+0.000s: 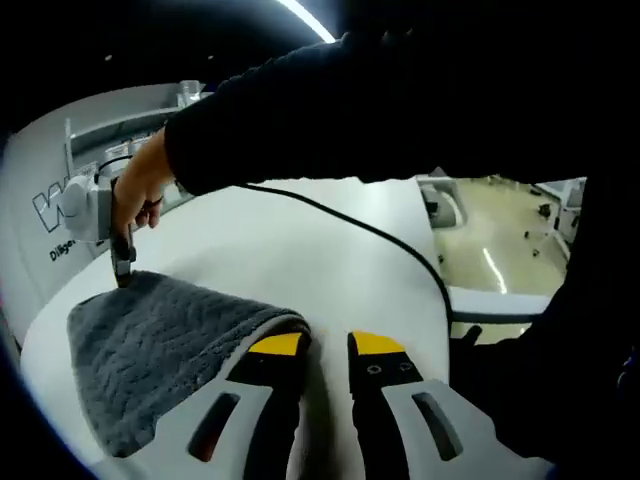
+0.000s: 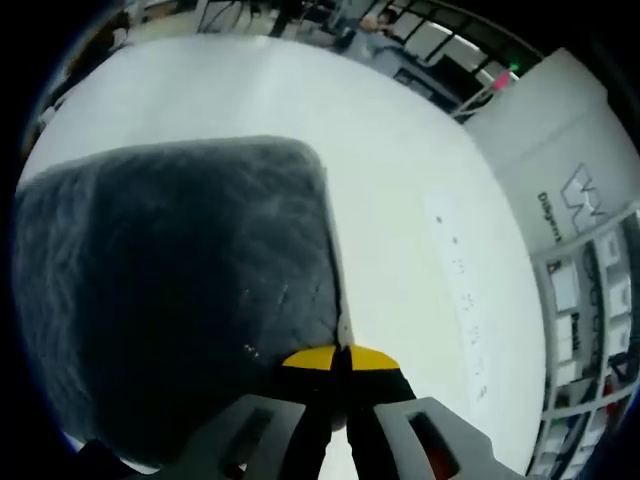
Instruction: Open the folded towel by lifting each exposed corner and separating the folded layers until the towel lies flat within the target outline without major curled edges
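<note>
Grey folded towel (image 1: 150, 350) lies rumpled on white surface (image 1: 300, 250): right claw (image 2: 338, 357) clenched on its far corner, left claw (image 1: 326, 345) released beside its near edge.

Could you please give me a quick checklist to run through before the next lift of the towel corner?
1. Right gripper closed at the grey towel's corner edge: ok.
2. Fabric really caught between its jaws: cannot tell.
3. Left gripper open beside the near fold: ok.
4. Cable lies off the towel, on the white table: ok.
5. Towel unfolded flat: not ok, layers folded.
6. Target outline visible: cannot tell.
</note>
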The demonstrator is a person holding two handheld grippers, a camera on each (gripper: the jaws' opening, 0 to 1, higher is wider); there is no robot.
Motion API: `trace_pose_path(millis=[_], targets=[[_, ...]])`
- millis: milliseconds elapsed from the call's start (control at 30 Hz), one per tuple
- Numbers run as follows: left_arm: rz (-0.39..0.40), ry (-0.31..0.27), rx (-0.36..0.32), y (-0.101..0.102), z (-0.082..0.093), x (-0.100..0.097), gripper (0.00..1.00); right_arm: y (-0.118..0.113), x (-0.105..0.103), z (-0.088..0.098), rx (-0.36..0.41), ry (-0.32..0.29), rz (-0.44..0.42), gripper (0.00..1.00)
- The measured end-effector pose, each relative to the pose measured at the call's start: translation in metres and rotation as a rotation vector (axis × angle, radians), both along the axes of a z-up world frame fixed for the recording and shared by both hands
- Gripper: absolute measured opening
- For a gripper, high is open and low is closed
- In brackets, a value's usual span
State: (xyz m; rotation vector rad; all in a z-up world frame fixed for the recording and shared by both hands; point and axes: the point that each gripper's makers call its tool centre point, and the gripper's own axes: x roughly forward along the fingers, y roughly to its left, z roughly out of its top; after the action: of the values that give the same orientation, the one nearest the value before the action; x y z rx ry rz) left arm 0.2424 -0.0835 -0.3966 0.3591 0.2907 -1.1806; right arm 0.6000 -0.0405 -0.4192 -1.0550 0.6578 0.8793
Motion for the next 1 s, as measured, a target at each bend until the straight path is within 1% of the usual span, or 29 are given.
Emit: trace_pose_path(millis=[33, 100, 167, 267, 333, 367, 433, 500, 533, 567, 600, 633, 667, 733, 767, 800, 833, 867, 900, 967, 1000], targets=[[-0.019, 0.022, -0.022, 0.001, 0.004, -0.007, 0.18, 0.000, 0.001, 0.000, 0.001, -0.003, 0.000, 0.00], [-0.029, 0.030, -0.034, 0.005, 0.009, -0.012, 0.22, 0.000, 0.002, 0.000, 0.004, -0.008, 0.000, 0.00], [-0.027, 0.036, -0.063, 0.011, 0.016, -0.012, 0.23, 0.000, 0.003, 0.001, 0.007, -0.018, 0.000, 0.00], [-0.005, 0.021, -0.097, 0.022, 0.026, -0.005, 0.27, -0.001, 0.002, 0.001, 0.018, -0.046, 0.001, 0.00], [0.046, 0.007, -0.112, 0.034, 0.032, 0.008, 0.30, -0.001, 0.001, 0.004, 0.034, -0.087, 0.006, 0.00], [0.075, -0.005, -0.113, 0.042, 0.034, 0.015, 0.34, -0.001, 0.004, 0.007, 0.068, -0.118, -0.001, 0.00], [0.133, -0.019, -0.126, 0.055, 0.040, 0.030, 0.41, -0.004, 0.007, 0.012, 0.093, -0.156, -0.001, 0.05], [0.190, -0.031, -0.148, 0.069, 0.046, 0.044, 0.51, -0.009, 0.006, 0.019, 0.148, -0.174, -0.040, 0.13], [0.221, -0.041, -0.166, 0.075, 0.050, 0.051, 0.59, -0.012, 0.008, 0.023, 0.167, -0.189, -0.052, 0.16], [0.265, -0.063, -0.195, 0.082, 0.056, 0.061, 0.72, -0.016, 0.009, 0.026, 0.176, -0.202, -0.060, 0.22], [0.316, -0.111, -0.229, 0.091, 0.064, 0.072, 0.85, -0.020, 0.011, 0.029, 0.187, -0.217, -0.082, 0.26], [0.340, -0.148, -0.252, 0.097, 0.070, 0.078, 0.96, -0.022, 0.011, 0.032, 0.195, -0.224, -0.087, 0.31], [0.363, -0.168, -0.263, 0.106, 0.074, 0.084, 0.98, -0.023, 0.010, 0.034, 0.201, -0.234, -0.086, 0.38], [0.413, -0.154, -0.253, 0.120, 0.072, 0.090, 1.00, -0.025, 0.012, 0.044, 0.221, -0.268, -0.093, 0.51], [0.448, -0.146, -0.240, 0.129, 0.071, 0.096, 1.00, -0.025, 0.009, 0.051, 0.236, -0.294, -0.103, 0.62], [0.477, -0.136, -0.228, 0.136, 0.070, 0.101, 1.00, -0.024, 0.009, 0.057, 0.265, -0.306, -0.118, 0.69], [0.482, -0.134, -0.225, 0.141, 0.071, 0.104, 1.00, -0.024, 0.008, 0.062, 0.285, -0.314, -0.131, 0.76], [0.483, -0.136, -0.231, 0.144, 0.073, 0.104, 1.00, -0.023, 0.007, 0.069, 0.323, -0.323, -0.150, 0.85], [0.486, -0.139, -0.247, 0.148, 0.077, 0.105, 1.00, -0.022, 0.006, 0.080, 0.376, -0.334, -0.177, 0.90], [0.485, -0.138, -0.265, 0.152, 0.082, 0.105, 1.00, -0.022, 0.004, 0.095, 0.432, -0.365, -0.203, 0.99], [0.486, -0.142, -0.270, 0.156, 0.086, 0.107, 1.00, -0.022, 0.001, 0.103, 0.460, -0.382, -0.216, 0.99]])
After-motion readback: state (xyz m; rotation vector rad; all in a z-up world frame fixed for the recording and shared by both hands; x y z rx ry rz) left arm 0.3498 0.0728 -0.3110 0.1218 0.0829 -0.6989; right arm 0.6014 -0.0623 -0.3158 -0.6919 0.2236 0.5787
